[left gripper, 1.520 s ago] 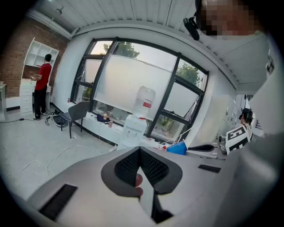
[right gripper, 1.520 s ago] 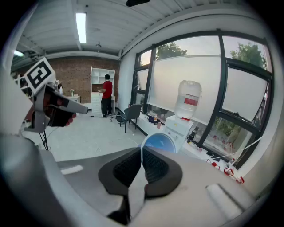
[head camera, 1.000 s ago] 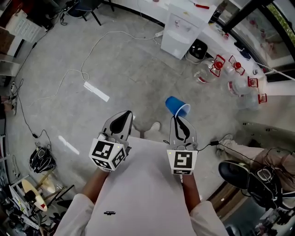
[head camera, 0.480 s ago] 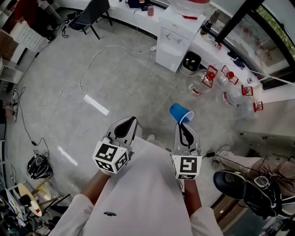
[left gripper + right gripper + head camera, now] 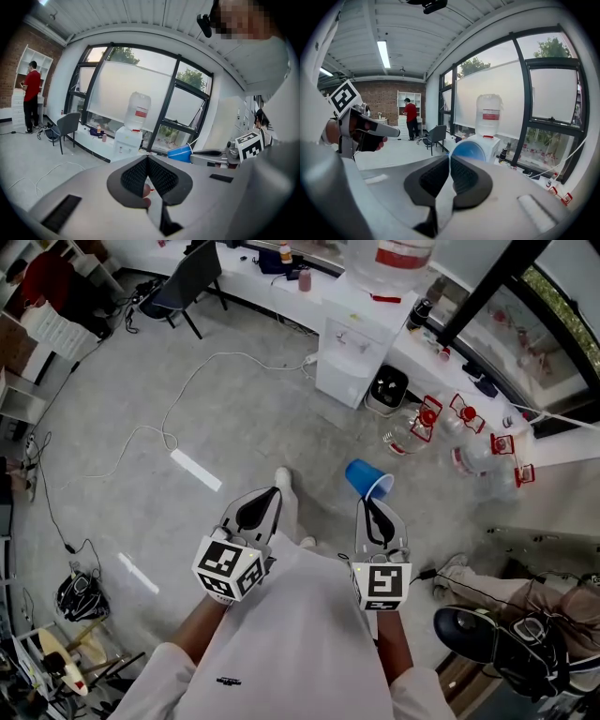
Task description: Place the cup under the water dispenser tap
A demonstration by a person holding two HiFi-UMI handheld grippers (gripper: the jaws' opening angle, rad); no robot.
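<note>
The only label I can find is the red band on the big water bottle (image 5: 488, 115) that stands on top of the white water dispenser (image 5: 352, 343). Its print is too small for me to read. Each gripper carries a cube with black and white square markers, and these have no letters.

In the head view both arms are stretched forward from the white sleeves, side by side, and the grippers point toward the dispenser and a little downward. The left gripper (image 5: 147, 157) has its jaws pressed together at the tips with nothing between them. The right gripper (image 5: 373, 501) pinches the rim of the blue cup (image 5: 366, 478), one jaw inside the mouth and one outside.

The cup is plain blue plastic with a paler inside and a thin white edge. It lies almost on its side in the air above the grey floor, with the mouth toward the right gripper and the bottom toward the dispenser. It is well apart from the dispenser.
</note>
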